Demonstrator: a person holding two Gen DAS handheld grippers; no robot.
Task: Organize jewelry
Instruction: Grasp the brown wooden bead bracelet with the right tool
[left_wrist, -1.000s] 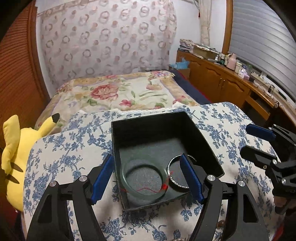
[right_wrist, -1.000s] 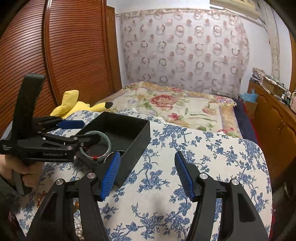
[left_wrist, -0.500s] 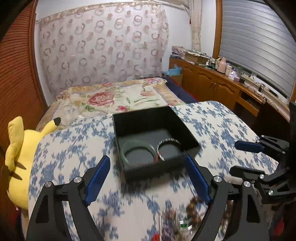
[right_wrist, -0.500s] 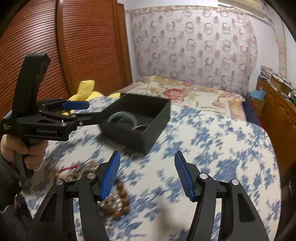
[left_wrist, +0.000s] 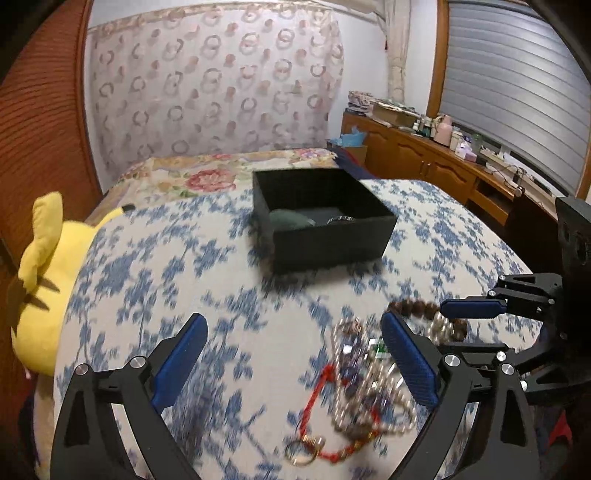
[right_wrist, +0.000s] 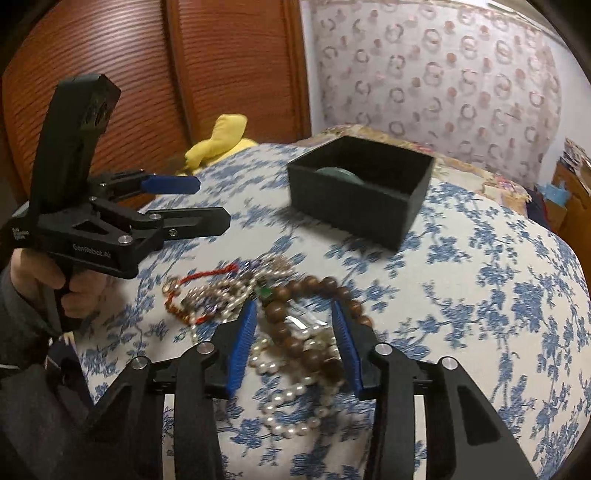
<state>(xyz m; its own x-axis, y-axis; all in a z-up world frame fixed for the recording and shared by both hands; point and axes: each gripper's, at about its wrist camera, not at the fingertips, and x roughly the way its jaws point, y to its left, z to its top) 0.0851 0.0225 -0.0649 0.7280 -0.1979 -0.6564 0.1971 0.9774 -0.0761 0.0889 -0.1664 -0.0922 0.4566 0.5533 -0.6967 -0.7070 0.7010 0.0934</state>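
Observation:
A black open box (left_wrist: 325, 221) stands on the blue-flowered tablecloth; it holds a green bangle (left_wrist: 290, 218) and a silver bangle (left_wrist: 340, 220). It also shows in the right wrist view (right_wrist: 360, 190). A tangled jewelry pile (left_wrist: 364, 380) lies near me: a brown bead bracelet (right_wrist: 295, 317), white pearls (right_wrist: 291, 402), a red cord piece (right_wrist: 207, 277). My left gripper (left_wrist: 293, 358) is open and empty, just left of the pile. My right gripper (right_wrist: 295, 343) is open, its fingers on either side of the brown beads and pearls.
A yellow plush toy (left_wrist: 40, 280) lies at the table's left edge. A bed with a floral cover (left_wrist: 207, 173) is behind the table. Wooden cabinets (left_wrist: 424, 166) run along the right wall. The tablecloth (right_wrist: 480, 295) is bare to the right of the pile.
Both grippers have pulled back from the box toward the near jewelry pile. The right gripper has dropped low over the beads and its jaws have narrowed. The bangles stay in the box.

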